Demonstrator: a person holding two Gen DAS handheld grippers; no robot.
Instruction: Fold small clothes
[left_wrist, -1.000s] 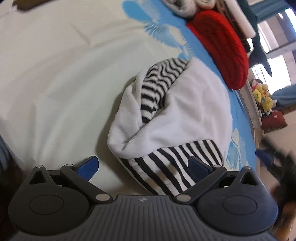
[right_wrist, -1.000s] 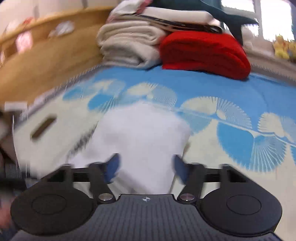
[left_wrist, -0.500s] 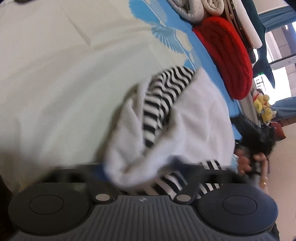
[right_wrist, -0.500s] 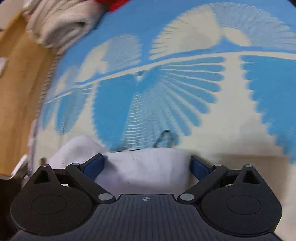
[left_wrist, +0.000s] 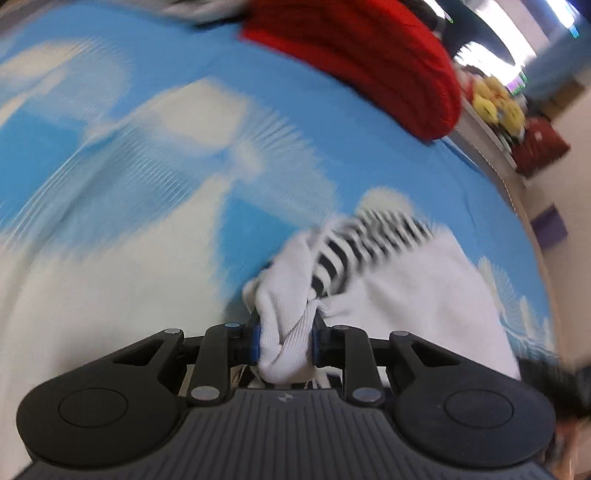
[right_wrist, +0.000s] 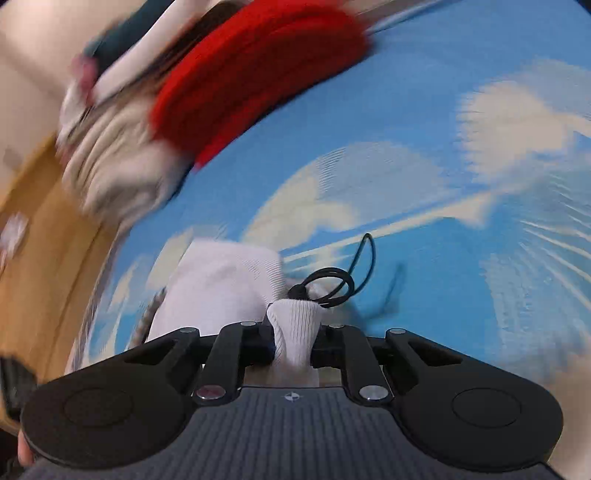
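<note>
Both jaws have just been closing: the left gripper (left_wrist: 284, 341) and right gripper (right_wrist: 293, 341) each pinch a bunched fold of the white garment (left_wrist: 424, 291). Beyond the garment on the blue bedspread (left_wrist: 147, 147) lies a red blanket (left_wrist: 369, 55). A thin black cord (right_wrist: 340, 280) loops just beyond the right grip.

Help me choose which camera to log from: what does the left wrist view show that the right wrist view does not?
Only the left wrist view shows the garment's black-and-white striped part and yellow plush toys. Only the right wrist view shows a black cord loop, a beige folded pile and a wooden board. Both show a gripper (left gripper, right gripper) clamped on the white garment, the jaws having just been closing, the blue patterned bedspread and red folded fabric.
</note>
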